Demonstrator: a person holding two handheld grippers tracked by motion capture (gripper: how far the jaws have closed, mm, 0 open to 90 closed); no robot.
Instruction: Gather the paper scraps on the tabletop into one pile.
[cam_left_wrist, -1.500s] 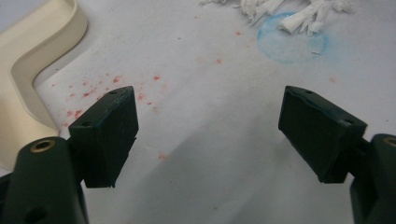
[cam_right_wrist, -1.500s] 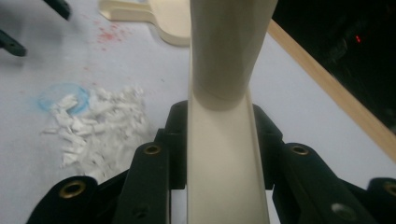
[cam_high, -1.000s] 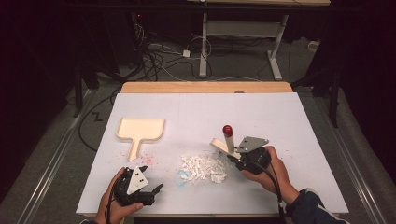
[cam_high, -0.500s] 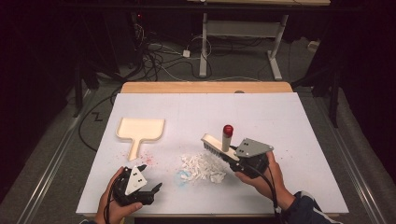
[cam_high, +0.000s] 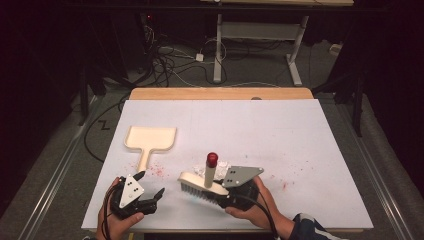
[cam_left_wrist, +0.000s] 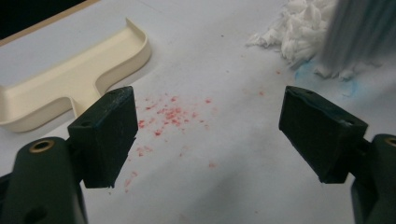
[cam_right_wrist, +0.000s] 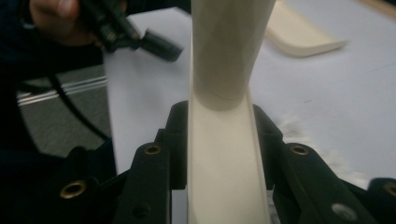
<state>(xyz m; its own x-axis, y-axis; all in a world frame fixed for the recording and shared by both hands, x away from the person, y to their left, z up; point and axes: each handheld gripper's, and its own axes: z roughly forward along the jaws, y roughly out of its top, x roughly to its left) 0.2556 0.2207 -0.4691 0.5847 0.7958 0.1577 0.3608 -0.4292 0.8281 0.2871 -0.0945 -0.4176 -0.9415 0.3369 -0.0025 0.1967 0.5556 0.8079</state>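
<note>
Brush (cam_high: 200, 183) is clamped by its cream back in the right tool (cam_high: 226, 196), bristles down for sweeping the paper shreds (cam_left_wrist: 299, 28). Left tool (cam_high: 150, 192) is held wide and empty, dustpan (cam_high: 150, 140) just ahead, likely awaiting pickup.

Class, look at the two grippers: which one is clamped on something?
The right gripper: its jaws clamp the cream brush. The left gripper has open, empty jaws.
</note>
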